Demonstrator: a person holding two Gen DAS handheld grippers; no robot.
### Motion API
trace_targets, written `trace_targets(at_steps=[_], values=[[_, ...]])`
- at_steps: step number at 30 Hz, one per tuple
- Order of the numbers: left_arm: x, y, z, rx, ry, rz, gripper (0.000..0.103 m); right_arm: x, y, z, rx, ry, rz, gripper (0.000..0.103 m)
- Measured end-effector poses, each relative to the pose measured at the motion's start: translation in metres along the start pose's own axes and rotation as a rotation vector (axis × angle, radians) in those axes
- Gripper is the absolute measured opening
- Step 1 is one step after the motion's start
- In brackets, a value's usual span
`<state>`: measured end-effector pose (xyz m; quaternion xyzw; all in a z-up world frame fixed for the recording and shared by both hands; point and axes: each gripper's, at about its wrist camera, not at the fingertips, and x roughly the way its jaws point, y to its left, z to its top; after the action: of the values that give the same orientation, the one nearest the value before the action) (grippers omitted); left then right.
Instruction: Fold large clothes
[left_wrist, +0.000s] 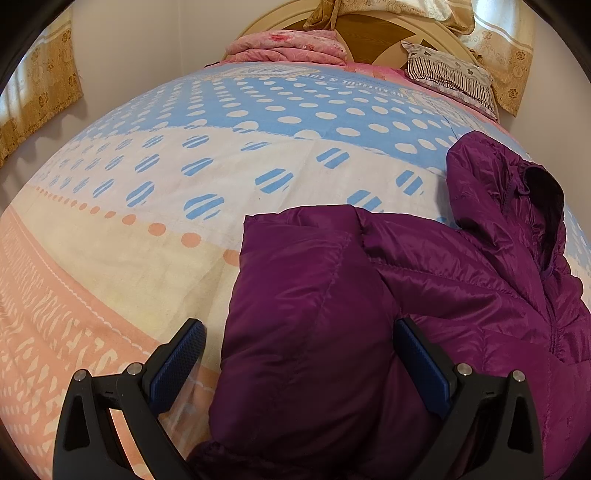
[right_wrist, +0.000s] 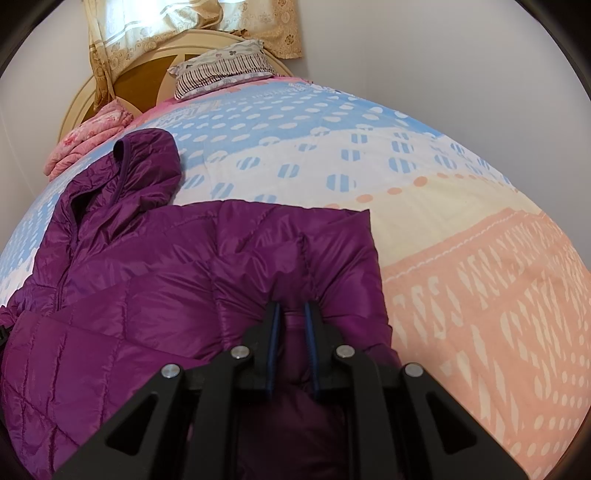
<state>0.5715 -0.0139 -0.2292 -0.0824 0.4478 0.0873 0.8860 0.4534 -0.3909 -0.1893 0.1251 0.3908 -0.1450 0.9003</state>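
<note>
Purple down jacket (right_wrist: 147, 280) on the bed (right_wrist: 461, 258), long axis toward the headboard (right_wrist: 144, 79), hood (right_wrist: 147, 162) leading. Right claw (right_wrist: 291, 317) pinched tight on a jacket fold; left claw (left_wrist: 299, 332) spread wide, straddling a folded section, gripping nothing.

Soft, even daylight fills both views, brightest at the far curtains (right_wrist: 155, 33). Shadows stay faint. The purple jacket (left_wrist: 424, 288) shows a mild sheen on its shiny fabric. Fisheye distortion bulges the bed (left_wrist: 147, 192) into a dome, with dark corners. Focus is sharp throughout.
</note>
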Motion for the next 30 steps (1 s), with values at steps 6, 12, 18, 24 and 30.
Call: trace_targets(at_steps=[6, 12, 18, 24, 30], values=[[-0.023, -0.001, 0.015, 0.058, 0.032, -0.040, 0.102, -0.003, 0.001, 0.009, -0.035, 0.059, 0.041, 0.032], [-0.066, -0.034, 0.058, 0.202, -0.136, -0.118, 0.102, -0.033, 0.013, 0.043, -0.084, -0.001, 0.120, 0.081], [-0.031, -0.060, 0.113, 0.183, -0.131, -0.109, 0.102, -0.006, 0.035, 0.090, -0.094, -0.004, 0.180, 0.081], [0.007, -0.081, 0.157, 0.103, -0.085, -0.176, 0.102, 0.038, 0.068, 0.131, -0.134, 0.000, 0.223, 0.081], [0.045, -0.107, 0.170, 0.120, -0.059, -0.202, 0.102, 0.073, 0.092, 0.162, -0.139, -0.006, 0.271, 0.081]])
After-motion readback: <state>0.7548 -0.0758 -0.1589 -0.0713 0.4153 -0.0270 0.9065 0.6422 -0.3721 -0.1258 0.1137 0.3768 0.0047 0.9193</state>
